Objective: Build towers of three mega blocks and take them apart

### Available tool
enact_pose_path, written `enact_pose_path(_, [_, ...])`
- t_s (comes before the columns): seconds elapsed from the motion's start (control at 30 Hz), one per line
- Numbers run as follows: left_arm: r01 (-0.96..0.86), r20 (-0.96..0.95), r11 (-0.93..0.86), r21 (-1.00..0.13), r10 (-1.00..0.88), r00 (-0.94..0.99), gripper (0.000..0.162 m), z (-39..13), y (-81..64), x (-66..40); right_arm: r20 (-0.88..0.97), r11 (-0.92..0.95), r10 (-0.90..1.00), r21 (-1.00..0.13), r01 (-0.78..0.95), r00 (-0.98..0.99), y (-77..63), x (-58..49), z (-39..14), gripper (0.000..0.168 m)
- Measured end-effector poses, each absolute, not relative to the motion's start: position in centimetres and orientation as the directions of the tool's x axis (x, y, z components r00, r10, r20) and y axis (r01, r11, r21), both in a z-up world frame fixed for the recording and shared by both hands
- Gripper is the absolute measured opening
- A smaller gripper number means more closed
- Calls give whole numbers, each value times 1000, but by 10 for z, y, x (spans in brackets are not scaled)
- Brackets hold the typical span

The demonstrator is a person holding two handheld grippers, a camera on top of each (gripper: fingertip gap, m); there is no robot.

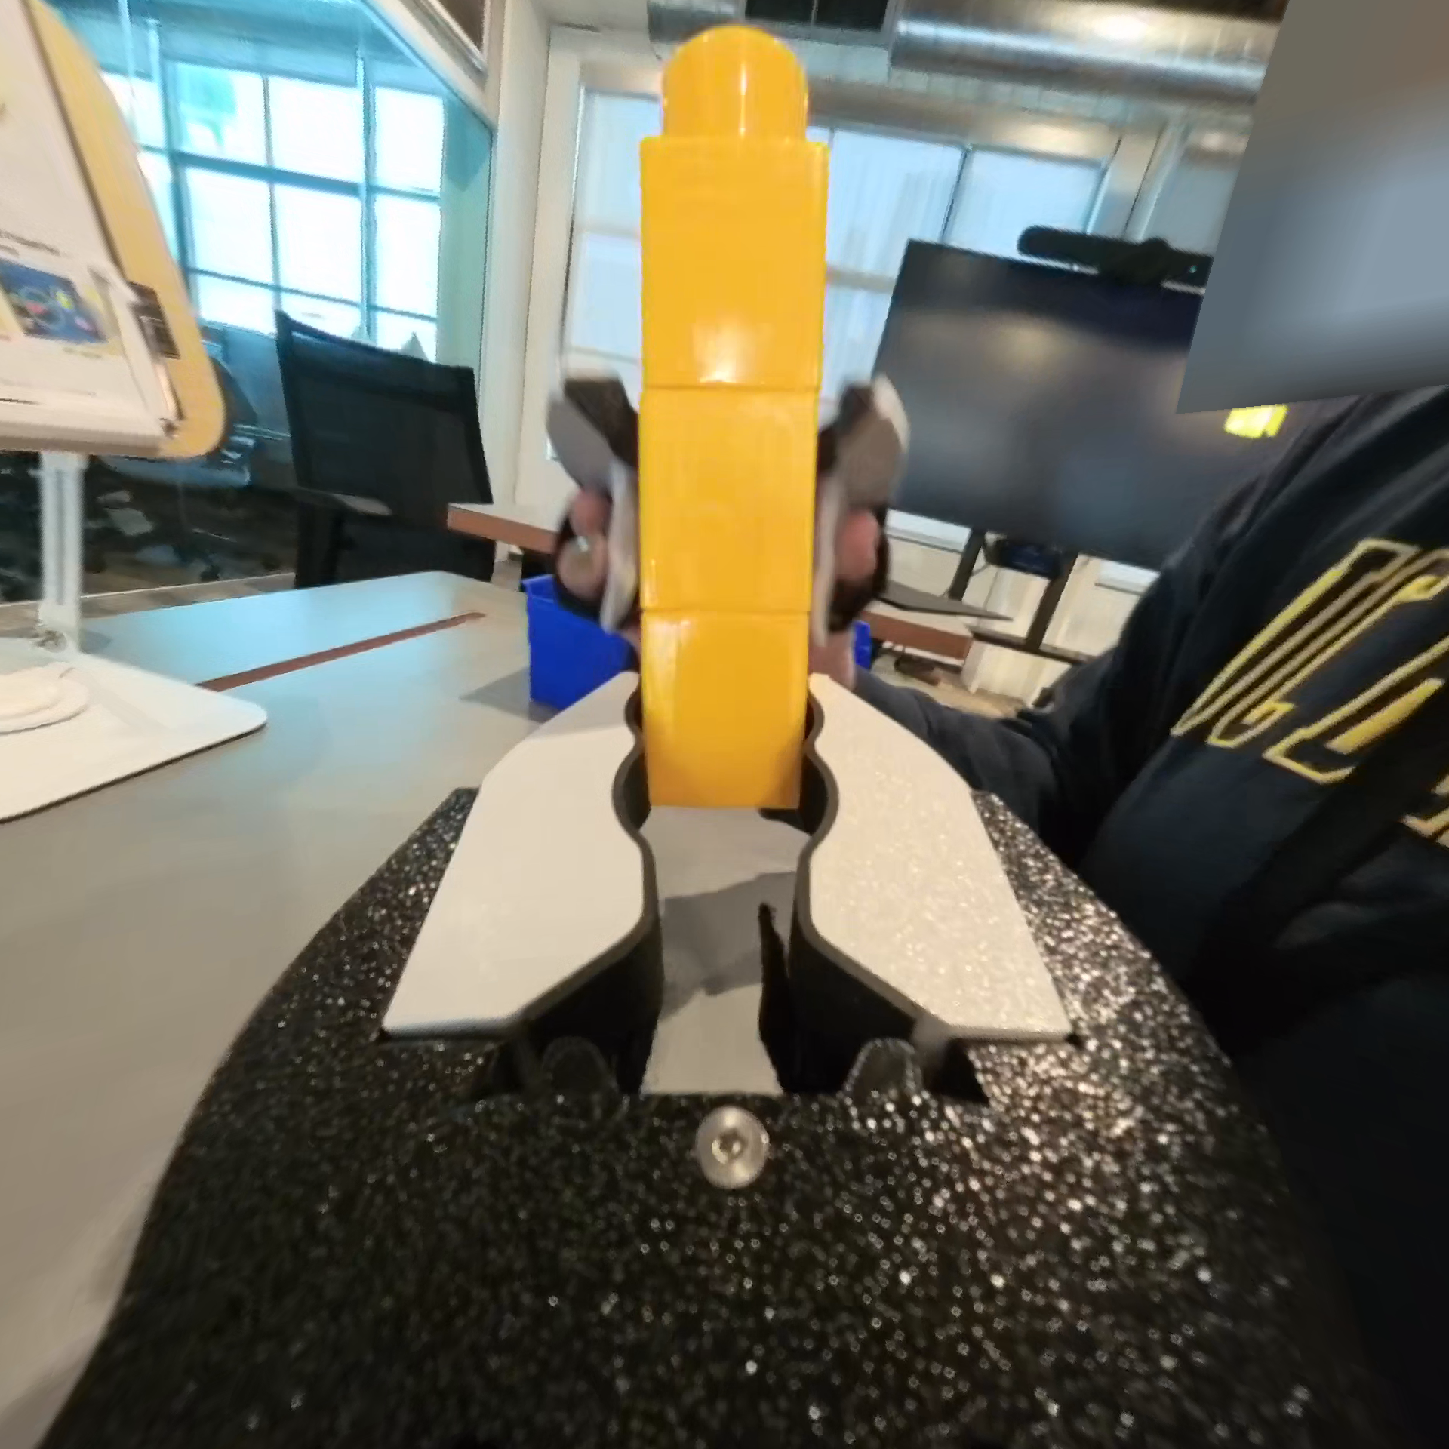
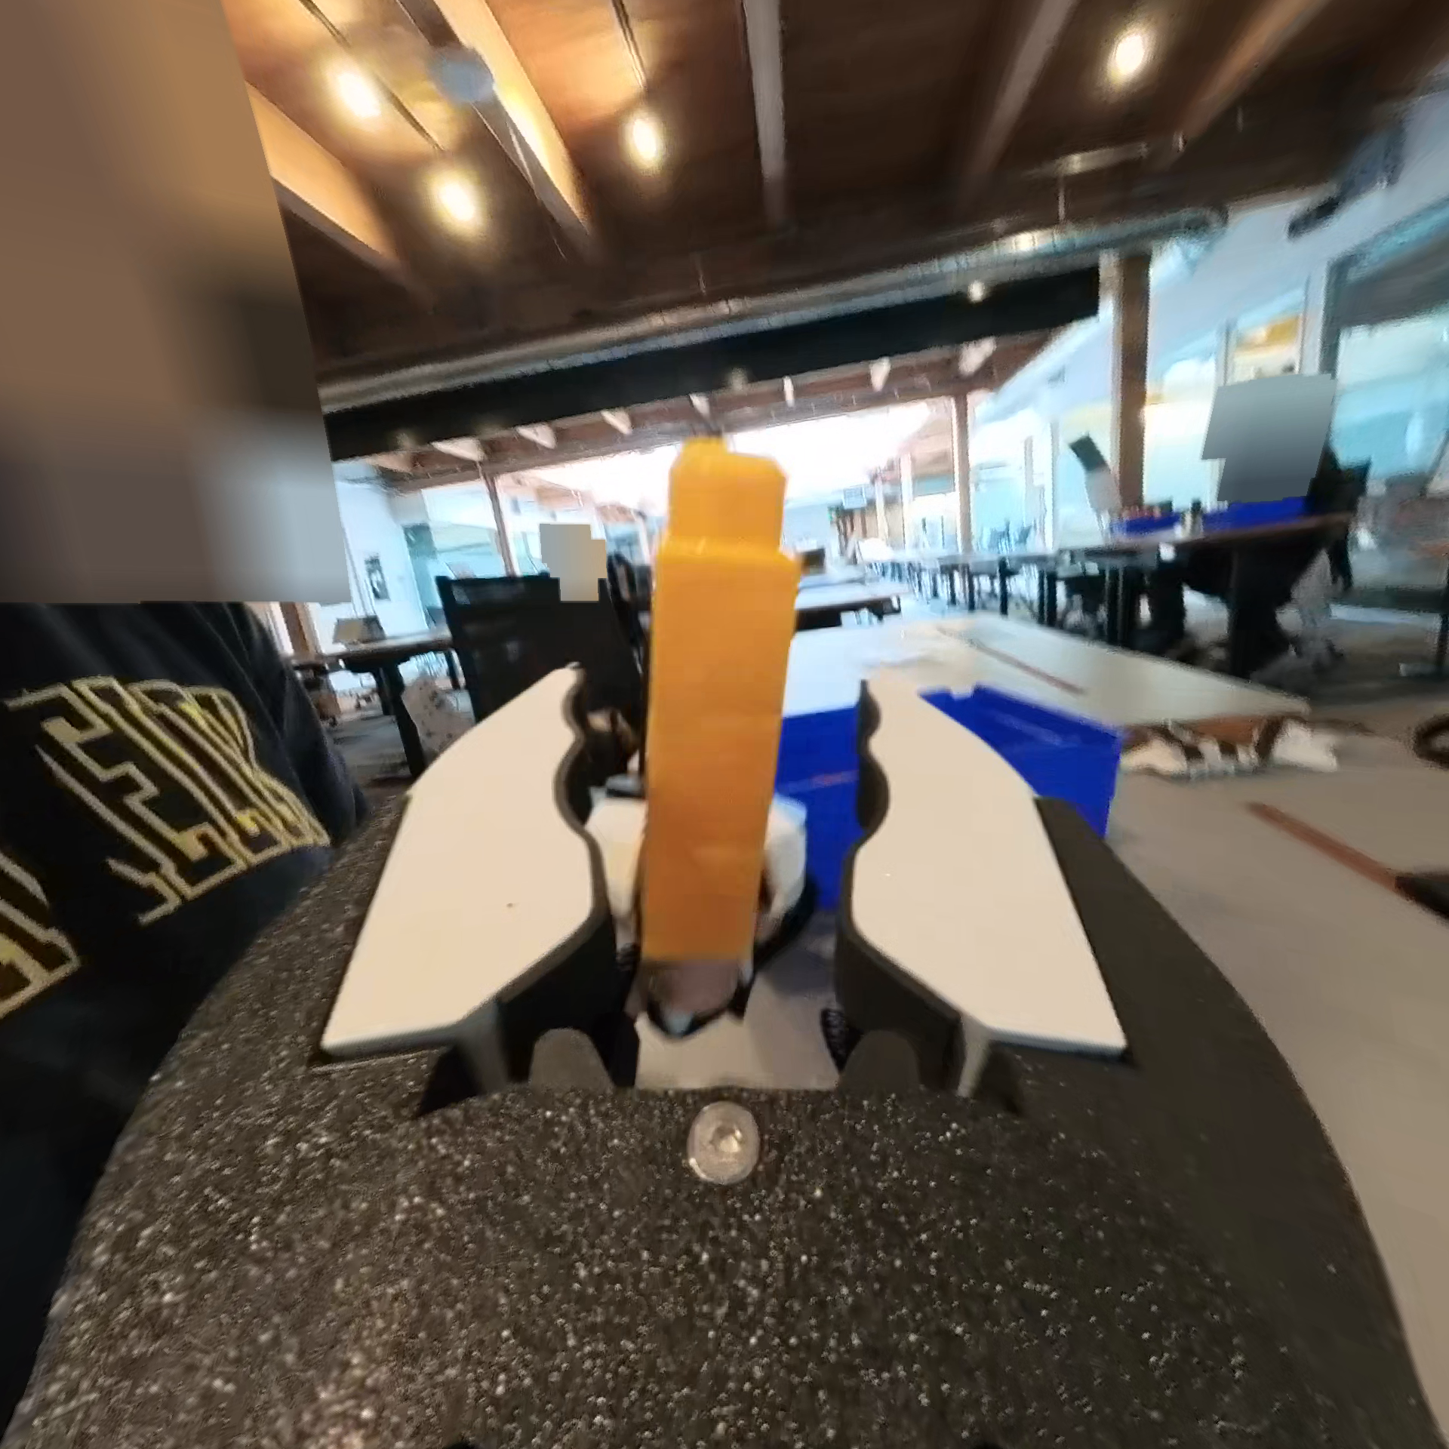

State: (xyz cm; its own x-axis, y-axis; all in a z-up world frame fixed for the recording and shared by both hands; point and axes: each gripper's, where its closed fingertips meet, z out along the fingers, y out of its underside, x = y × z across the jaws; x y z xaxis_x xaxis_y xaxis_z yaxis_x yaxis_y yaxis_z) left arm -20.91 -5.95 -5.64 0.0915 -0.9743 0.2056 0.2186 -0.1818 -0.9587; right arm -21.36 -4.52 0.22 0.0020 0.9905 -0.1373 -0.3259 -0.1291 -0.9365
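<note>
Between the left gripper's (image 1: 725, 737) white fingers (image 1: 549, 847), clamped at its bottom block: a yellow tower (image 1: 729, 439) of three mega blocks, upright, above the grey tabletop (image 1: 196, 902). Beyond it, blurred, the right gripper (image 1: 725, 502) flanking the middle block; behind that, a blue bin (image 1: 568, 651).

Seen from the right wrist: right gripper (image 2: 717, 729) spread wide, fingers (image 2: 972, 862) clear of the tower (image 2: 717, 706) on both sides. Blue bin (image 2: 1019, 753) on the tabletop (image 2: 1254, 980) behind.
</note>
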Motion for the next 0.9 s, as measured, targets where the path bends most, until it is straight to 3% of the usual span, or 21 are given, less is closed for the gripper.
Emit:
enact_pose_path(0.33, [51,102,-97,-994,-988,116,35,-76,-65,-190,-45,-4,984,-972,-235,173,-50,-189,8,74])
enact_pose_path(0.4, [-5,67,-68,-998,-992,102,35,-81,-69,-185,15,33,983,-995,-98,185,-54,-181,5,80])
enact_pose_path(0.47, [-65,27,-33,-997,-996,90,35,-86,-72,-180,61,37,979,-992,124,196,-56,-176,-9,97])
enact_pose_path(0.53, [-130,-15,5,-991,-997,79,35,-91,-75,-174,123,62,976,-947,316,177,-61,-171,-23,98])
enact_pose_path(0.73, [-294,-146,122,-948,-987,61,35,-102,-79,-162,203,106,976,-758,644,78,-81,-156,-50,71])
enact_pose_path(0.8, [-322,-175,149,-935,-983,53,35,-104,-81,-158,191,114,981,-722,683,37,-89,-153,-56,41])
enact_pose_path(0.87, [-337,-193,167,-926,-980,44,35,-107,-84,-154,201,117,979,-687,718,32,-92,-147,-61,41])
enact_pose_path(0.9, [-331,-201,177,-927,-979,40,45,-107,-85,-152,205,119,978,-685,718,33,-94,-144,-60,41])
